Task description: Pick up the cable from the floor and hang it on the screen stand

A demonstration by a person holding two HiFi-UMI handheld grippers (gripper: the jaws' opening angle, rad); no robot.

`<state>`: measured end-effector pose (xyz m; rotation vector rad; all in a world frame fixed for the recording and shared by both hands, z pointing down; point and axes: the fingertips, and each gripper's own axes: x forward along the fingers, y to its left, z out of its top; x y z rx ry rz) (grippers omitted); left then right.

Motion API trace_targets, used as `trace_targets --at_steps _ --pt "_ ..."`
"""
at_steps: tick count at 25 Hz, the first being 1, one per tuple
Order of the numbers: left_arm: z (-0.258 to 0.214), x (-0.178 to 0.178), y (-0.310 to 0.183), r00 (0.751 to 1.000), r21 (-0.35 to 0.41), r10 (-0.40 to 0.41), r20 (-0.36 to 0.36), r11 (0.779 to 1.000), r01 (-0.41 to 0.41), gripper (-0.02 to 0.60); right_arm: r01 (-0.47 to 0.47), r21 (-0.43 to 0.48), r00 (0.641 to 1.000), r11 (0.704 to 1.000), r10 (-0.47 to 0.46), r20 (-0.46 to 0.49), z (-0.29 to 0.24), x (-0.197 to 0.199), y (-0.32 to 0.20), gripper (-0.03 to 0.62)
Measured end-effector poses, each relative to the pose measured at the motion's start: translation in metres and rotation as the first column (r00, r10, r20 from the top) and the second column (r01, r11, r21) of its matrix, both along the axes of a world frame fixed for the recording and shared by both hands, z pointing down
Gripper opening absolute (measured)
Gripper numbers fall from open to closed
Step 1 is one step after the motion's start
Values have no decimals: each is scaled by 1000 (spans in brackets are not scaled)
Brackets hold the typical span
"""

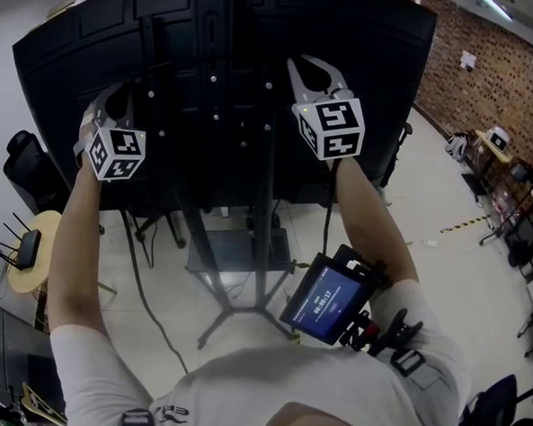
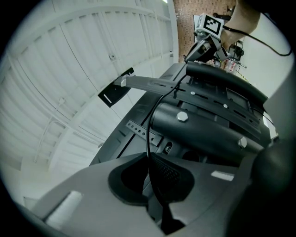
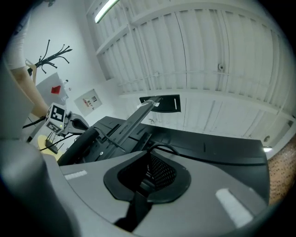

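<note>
I face the back of a large black screen (image 1: 238, 38) on its stand (image 1: 268, 207). My left gripper (image 1: 108, 100) is up at the screen's back on the left, shut on a thin black cable (image 2: 149, 134) that runs up from the jaws toward the mounting bracket (image 2: 152, 83). From it the cable (image 1: 136, 261) hangs down toward the floor. At the upper middle of the screen, my right gripper (image 1: 317, 74) is shut on the same cable (image 3: 163, 146), which loops just past its jaws. Each gripper shows in the other's view: right gripper (image 2: 206, 44), left gripper (image 3: 60, 118).
The stand's legs (image 1: 221, 320) spread on the white floor below me. A round wooden stool with a router (image 1: 24, 254) and a black chair (image 1: 25, 159) stand at the left. A brick wall (image 1: 473, 51) and carts (image 1: 497, 153) are at the right. A small display (image 1: 330, 300) hangs on my chest.
</note>
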<state>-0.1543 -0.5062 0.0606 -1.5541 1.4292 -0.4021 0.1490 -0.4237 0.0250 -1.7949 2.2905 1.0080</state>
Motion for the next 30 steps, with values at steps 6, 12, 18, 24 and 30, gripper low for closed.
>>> trace_targets --at_steps 6,12,18,24,30 --pt "1 3 10 999 11 33 -18 999 -33 20 8 -21 1000 1000 -8 -6 20 1 11 28" --pt "14 8 21 994 -3 92 -67 996 -92 25 65 -53 992 996 -59 108 41 4 14 29" --pt "39 10 28 985 -43 133 -113 989 -139 28 143 -42 953 989 -126 276 57 12 17 35" --pt "50 8 32 979 -56 147 -140 986 -156 39 203 -29 915 979 -179 362 69 15 19 26" --pt "20 -6 33 975 -26 127 -180 991 -134 25 208 -27 918 978 -186 350 76 13 24 25"
